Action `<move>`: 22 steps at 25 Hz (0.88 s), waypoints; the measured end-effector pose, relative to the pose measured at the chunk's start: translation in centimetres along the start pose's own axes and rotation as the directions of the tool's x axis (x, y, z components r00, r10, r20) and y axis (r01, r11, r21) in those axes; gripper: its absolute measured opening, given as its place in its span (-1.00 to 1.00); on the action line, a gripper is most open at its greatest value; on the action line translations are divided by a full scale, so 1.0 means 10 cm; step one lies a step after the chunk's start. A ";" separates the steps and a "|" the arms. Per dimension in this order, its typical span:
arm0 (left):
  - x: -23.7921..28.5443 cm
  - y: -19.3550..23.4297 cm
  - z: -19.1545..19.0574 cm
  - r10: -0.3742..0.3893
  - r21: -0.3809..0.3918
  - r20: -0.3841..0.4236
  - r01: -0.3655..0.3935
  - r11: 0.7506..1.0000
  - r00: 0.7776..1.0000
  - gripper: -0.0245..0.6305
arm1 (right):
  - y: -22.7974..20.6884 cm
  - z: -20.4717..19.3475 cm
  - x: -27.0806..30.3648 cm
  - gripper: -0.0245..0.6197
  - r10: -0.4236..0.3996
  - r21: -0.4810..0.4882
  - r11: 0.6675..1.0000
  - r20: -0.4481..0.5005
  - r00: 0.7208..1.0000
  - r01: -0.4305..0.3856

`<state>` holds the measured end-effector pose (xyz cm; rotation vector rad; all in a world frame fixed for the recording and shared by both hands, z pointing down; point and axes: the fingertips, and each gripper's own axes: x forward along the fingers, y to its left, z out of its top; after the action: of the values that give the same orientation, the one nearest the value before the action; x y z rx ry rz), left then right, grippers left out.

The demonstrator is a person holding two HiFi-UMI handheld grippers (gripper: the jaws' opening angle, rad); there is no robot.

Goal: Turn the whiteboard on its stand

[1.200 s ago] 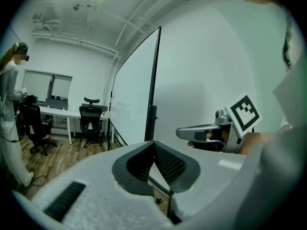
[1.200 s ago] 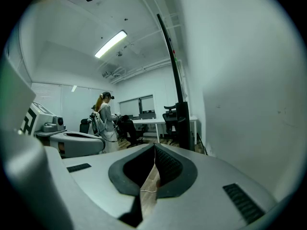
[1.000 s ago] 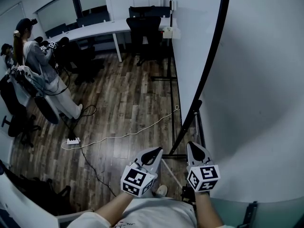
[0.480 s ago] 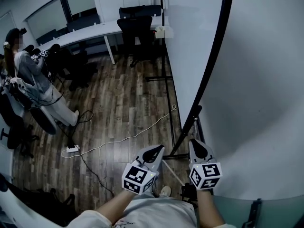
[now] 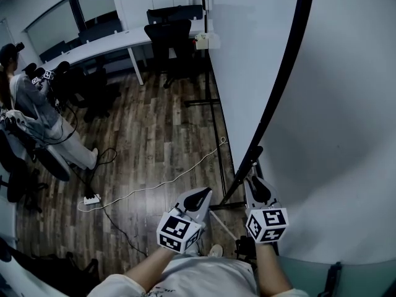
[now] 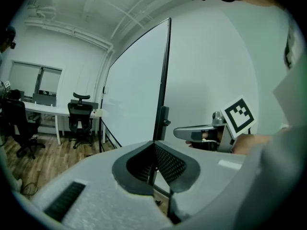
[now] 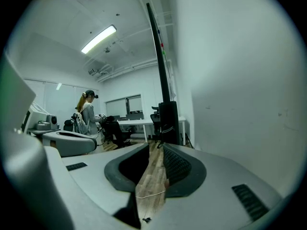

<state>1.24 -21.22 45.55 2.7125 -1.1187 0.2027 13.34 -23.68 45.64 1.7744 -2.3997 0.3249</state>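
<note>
On my far left a person (image 5: pixel 28 104) stands by the desk, well apart from me, and a white cable (image 5: pixel 154 181) trails over the floor towards the stand (image 5: pixel 238 178). My left gripper (image 5: pixel 199 198) hangs near me, its jaws drawn together on nothing. Just right of it, my right gripper (image 5: pixel 257 187) has its jaws opening. The gap is narrow and nothing sits between them. It is close beside the black frame edge (image 5: pixel 281 79) of the whiteboard (image 5: pixel 334 135), whose white face fills the right of the scene.

I see two risks. Neither gripper has hold of the frame, so a push on that smooth edge could slip off. The whole stand might also shift instead of the board turning — and the cable lies near its foot, where it could snag.

Only the right gripper view shows floorboards through my right jaws, which tells me they are empty. The left gripper view shows a clamp block (image 6: pixel 164 116) on the frame's edge. The head view alone shows the cable — and how near the stand's foot is to me.
</note>
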 end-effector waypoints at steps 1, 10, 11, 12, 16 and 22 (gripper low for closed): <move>0.02 0.02 0.01 -0.001 -0.001 0.000 0.001 1.000 1.000 -0.89 | -0.01 0.01 0.04 -0.72 -0.002 0.000 1.000 -0.002 1.000 0.002; 0.20 0.21 0.07 0.004 -0.005 0.000 -0.004 1.000 1.000 -0.89 | -0.18 0.07 0.37 -0.41 -0.046 -0.002 0.999 -0.004 0.999 0.046; 0.22 0.23 0.07 0.005 -0.006 0.000 -0.005 1.000 1.000 -0.89 | -0.20 0.07 0.40 -0.40 -0.049 -0.003 0.999 -0.005 0.999 0.049; 0.23 0.24 0.07 0.005 -0.006 -0.001 -0.005 1.000 1.000 -0.89 | -0.22 0.07 0.43 -0.39 -0.051 -0.003 0.999 -0.005 0.999 0.051; 0.26 0.28 0.06 0.008 -0.010 -0.008 -0.008 1.000 1.000 -0.89 | -0.26 0.07 0.54 -0.34 -0.060 -0.003 0.998 -0.014 0.998 0.060; 0.29 0.35 0.01 0.017 -0.012 -0.018 -0.017 1.000 1.000 -0.89 | -0.32 0.03 0.71 -0.32 -0.069 -0.008 0.998 -0.023 0.997 0.068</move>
<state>0.77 -25.63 46.45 2.6865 -1.1350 0.2213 14.27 -31.19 47.31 1.8346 -2.3152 0.3266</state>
